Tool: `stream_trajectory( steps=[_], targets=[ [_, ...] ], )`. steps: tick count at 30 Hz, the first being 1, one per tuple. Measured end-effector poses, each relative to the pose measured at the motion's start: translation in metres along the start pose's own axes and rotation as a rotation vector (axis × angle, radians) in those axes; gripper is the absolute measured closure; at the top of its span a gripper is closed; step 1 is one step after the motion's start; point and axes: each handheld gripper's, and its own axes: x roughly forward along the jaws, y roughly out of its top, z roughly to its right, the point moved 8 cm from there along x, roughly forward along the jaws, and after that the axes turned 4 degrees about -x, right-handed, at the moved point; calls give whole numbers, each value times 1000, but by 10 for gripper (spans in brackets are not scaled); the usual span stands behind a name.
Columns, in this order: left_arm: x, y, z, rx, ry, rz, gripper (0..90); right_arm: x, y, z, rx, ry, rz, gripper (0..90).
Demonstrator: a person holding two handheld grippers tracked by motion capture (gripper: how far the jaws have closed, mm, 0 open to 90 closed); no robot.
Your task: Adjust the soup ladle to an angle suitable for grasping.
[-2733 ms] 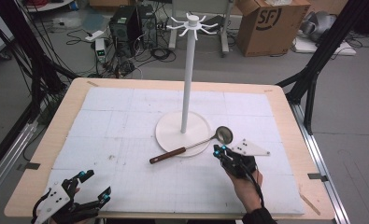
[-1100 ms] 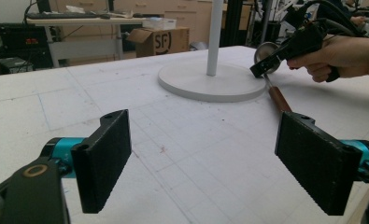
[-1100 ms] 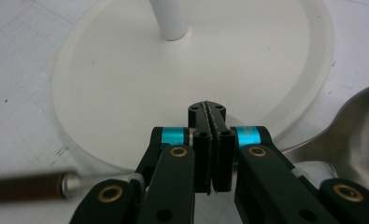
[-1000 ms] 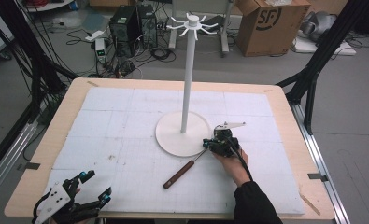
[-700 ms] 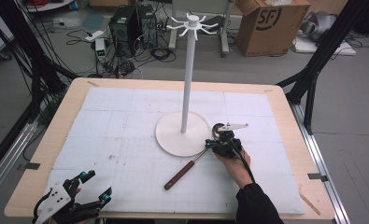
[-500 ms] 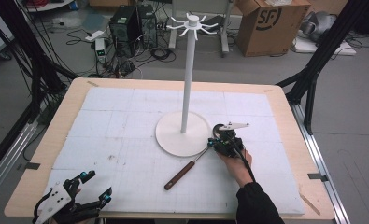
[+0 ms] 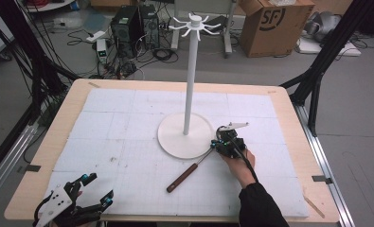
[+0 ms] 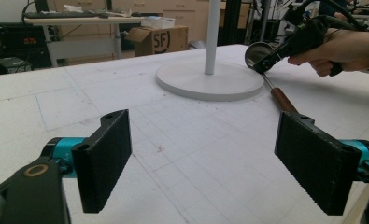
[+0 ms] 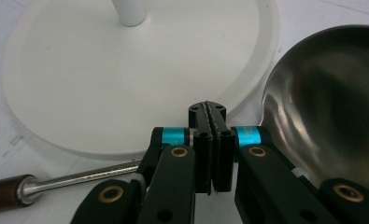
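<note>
Peering past my right gripper (image 9: pixel 209 122), jaws pressed together on the ladle (image 9: pixel 327 121) neck beside the stand base (image 7: pixel 184 137), I can't see the actual pinch; left gripper (image 8: pixel 210 158) spread over white matting (image 7: pixel 128 156), cluttered floor beyond.

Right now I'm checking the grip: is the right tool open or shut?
Shut. In the right gripper view the right tool's pads meet around the ladle's thin shaft.
</note>
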Motion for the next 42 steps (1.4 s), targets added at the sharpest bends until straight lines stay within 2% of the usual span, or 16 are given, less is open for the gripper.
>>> stream_trajectory(
  steps=[9,10,16,30,42],
  targets=[
    [-1,0,0,0,-1,1,193,-5,-4,0,2,-8,-25,899],
    [0,0,0,-1,-1,2,194,-8,-6,-1,1,-13,-42,899],
    [0,0,1,-3,-2,1,194,-16,-14,-1,-1,-9,-53,899],
    [1,1,3,6,-10,3,194,-43,-44,-1,29,9,-17,899],
    [3,1,5,10,-18,2,193,-53,-55,-3,44,19,7,899]
  ],
)
